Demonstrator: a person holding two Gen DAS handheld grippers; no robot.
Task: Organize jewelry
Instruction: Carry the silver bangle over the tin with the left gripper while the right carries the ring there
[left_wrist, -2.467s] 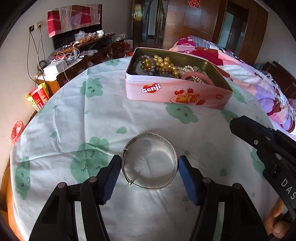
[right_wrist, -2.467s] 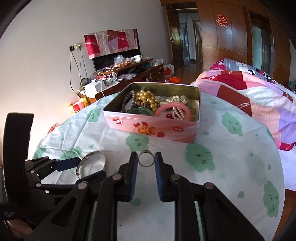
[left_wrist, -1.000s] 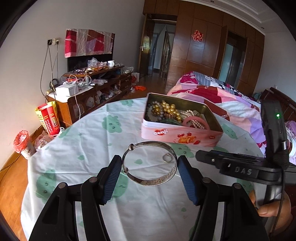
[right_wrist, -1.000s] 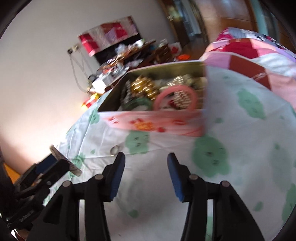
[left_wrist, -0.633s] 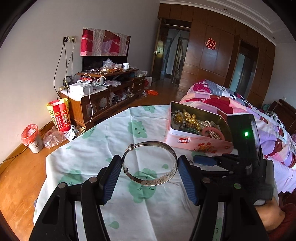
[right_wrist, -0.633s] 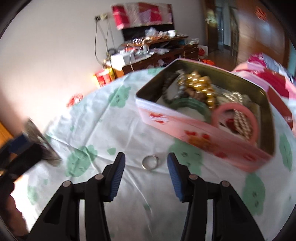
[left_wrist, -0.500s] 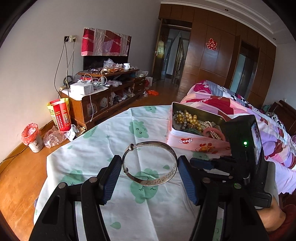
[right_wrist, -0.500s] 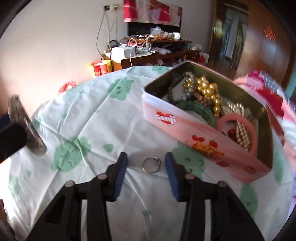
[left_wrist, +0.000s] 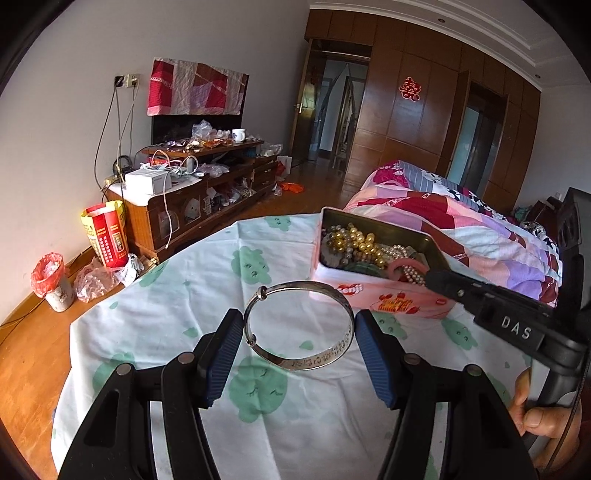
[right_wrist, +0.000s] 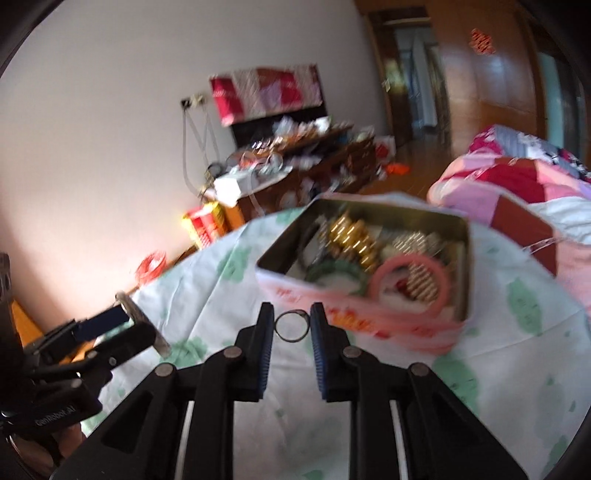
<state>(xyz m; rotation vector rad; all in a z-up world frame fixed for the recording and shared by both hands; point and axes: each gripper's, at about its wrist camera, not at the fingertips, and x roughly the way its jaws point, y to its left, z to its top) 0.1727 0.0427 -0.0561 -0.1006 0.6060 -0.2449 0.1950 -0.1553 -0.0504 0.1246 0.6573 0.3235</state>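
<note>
My left gripper (left_wrist: 298, 334) is shut on a silver bangle (left_wrist: 332, 350) and holds it up above the table. My right gripper (right_wrist: 291, 326) is shut on a small metal ring (right_wrist: 291, 331) and holds it lifted in front of the pink tin (right_wrist: 369, 325). The open pink tin (left_wrist: 373, 295) holds gold beads, pearls, a green bangle and a pink bangle (right_wrist: 410, 282). In the left wrist view the right gripper's body (left_wrist: 513, 325) reaches toward the tin from the right. In the right wrist view the left gripper with the bangle (right_wrist: 142, 323) is at the left.
The round table (left_wrist: 184, 314) has a white cloth with green cloud prints. A bed with a patchwork quilt (left_wrist: 461, 218) is close behind the tin. A cluttered wooden cabinet (left_wrist: 192, 192) and a red bin (left_wrist: 51, 280) stand beyond the table's left edge.
My right gripper has closed on the ring that lay on the cloth and lifted it toward the tin. My left gripper still holds the bangle and has shifted slightly.
</note>
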